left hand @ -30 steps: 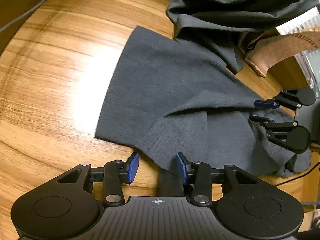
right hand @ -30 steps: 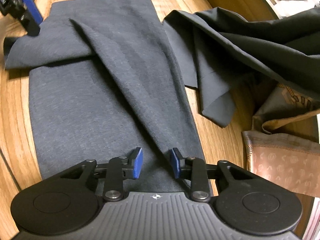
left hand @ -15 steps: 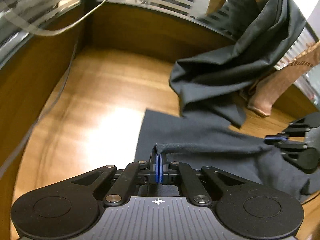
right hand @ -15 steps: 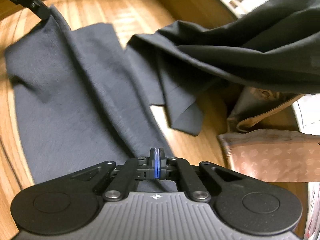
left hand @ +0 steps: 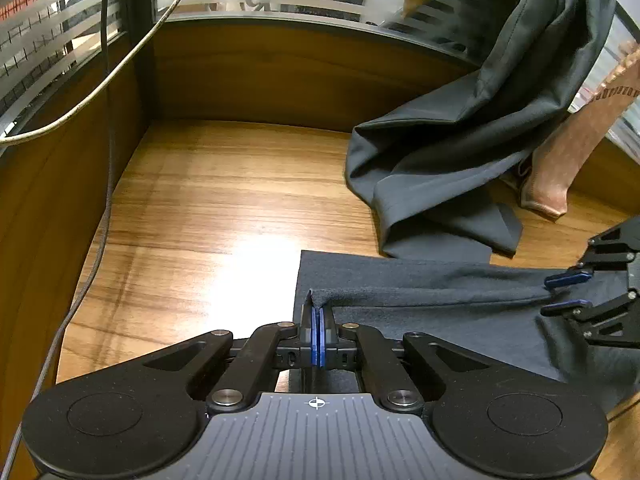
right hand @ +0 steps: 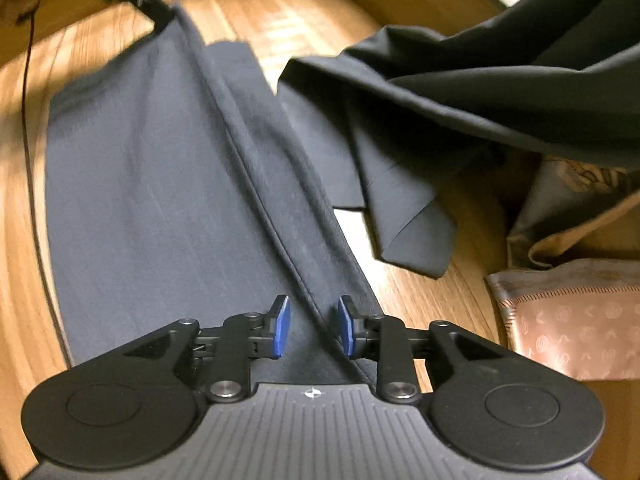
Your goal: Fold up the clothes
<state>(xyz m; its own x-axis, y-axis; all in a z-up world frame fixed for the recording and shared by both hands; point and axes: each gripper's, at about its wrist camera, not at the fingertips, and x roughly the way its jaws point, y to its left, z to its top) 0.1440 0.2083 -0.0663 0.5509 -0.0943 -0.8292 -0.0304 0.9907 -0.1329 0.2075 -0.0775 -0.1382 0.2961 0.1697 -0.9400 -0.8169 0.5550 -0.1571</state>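
Two hand-held grippers (left hand: 319, 336) (right hand: 313, 330), one grey cloth (right hand: 160, 184).

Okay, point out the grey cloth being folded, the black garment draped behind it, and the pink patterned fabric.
grey cloth (right hand: 160, 200), right wrist view, flat middle of its top layer.
black garment (left hand: 460, 152), left wrist view, draped folds above the table.
pink patterned fabric (right hand: 572, 320), right wrist view, printed face.

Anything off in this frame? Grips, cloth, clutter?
One mismatch: the left claw is shut on the grey cloth edge, while the right claw is open, with the fold ridge lying loose between its pads. Also, the dark garment overlaps the cloth's far edge.
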